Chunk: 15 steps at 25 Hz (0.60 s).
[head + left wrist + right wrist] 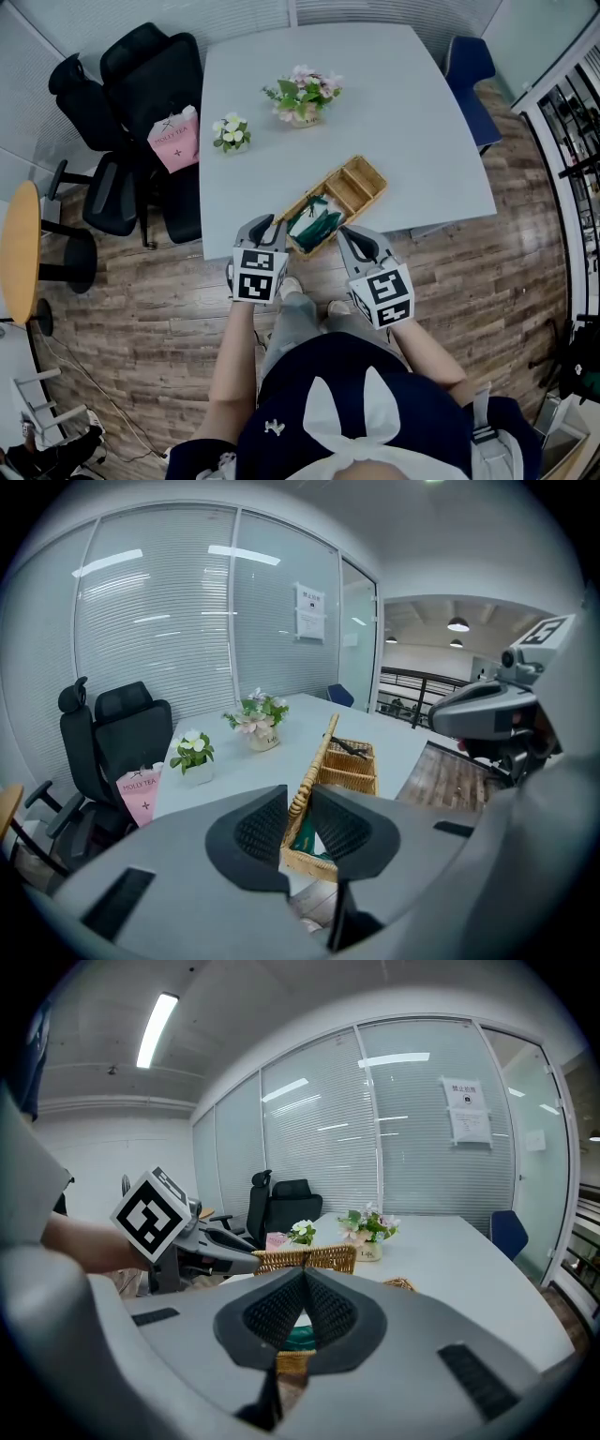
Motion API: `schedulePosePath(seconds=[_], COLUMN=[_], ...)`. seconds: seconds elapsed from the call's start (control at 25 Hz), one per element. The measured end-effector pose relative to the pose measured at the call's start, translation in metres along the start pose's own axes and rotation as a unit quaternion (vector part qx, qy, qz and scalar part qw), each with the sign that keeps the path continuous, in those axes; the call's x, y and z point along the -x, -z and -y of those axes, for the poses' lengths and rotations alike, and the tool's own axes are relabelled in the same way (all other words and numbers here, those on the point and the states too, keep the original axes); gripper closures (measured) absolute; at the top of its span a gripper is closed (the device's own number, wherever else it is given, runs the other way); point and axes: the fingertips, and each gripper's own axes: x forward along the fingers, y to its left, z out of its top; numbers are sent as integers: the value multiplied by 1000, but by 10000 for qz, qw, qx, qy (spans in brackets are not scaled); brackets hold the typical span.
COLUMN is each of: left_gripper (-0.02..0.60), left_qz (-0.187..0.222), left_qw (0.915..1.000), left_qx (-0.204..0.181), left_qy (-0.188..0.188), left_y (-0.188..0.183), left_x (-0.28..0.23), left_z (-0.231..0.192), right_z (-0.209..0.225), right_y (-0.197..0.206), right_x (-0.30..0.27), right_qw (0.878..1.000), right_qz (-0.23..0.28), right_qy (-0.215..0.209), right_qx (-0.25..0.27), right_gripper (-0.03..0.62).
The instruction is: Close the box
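A long wicker box [354, 187] lies at the near edge of the grey table [394, 103], with green things [314, 226] in its near end. Its wicker lid [317, 761] stands upright along the box's left side. My left gripper [277, 226] is shut on the lid's near rim, which runs between its pads [261, 825]. My right gripper [345, 234] hangs just off the box's near right corner; its pads [328, 1302] meet with nothing between them. In the right gripper view the raised lid [305, 1258] shows beyond the jaws, and the left gripper [225, 1239] holds its end.
Two flower pots [305, 97] [231, 132] stand further back on the table. Black office chairs [141, 122] with a pink bag [174, 139] crowd the table's left side, and a blue chair [469, 80] stands on the right. A round wooden table [19, 253] is at far left.
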Motion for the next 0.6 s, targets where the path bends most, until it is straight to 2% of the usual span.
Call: schedulePosePath(seconds=[0.32,0.6], left_gripper=[494,492], left_qz=[-99,-229], left_qw=[9998,9983], left_qx=[-187,-536], left_qy=[39,33], left_y=[3,10], left_x=[0,2], left_z=[9,18], right_z=[0,-4], right_y=[3,8], right_x=[3,7], right_qw=[10000,10000], right_qz=[-34,-60], right_qy=[-4,3], right_qx=[-40,-59], right_gripper=[590,591])
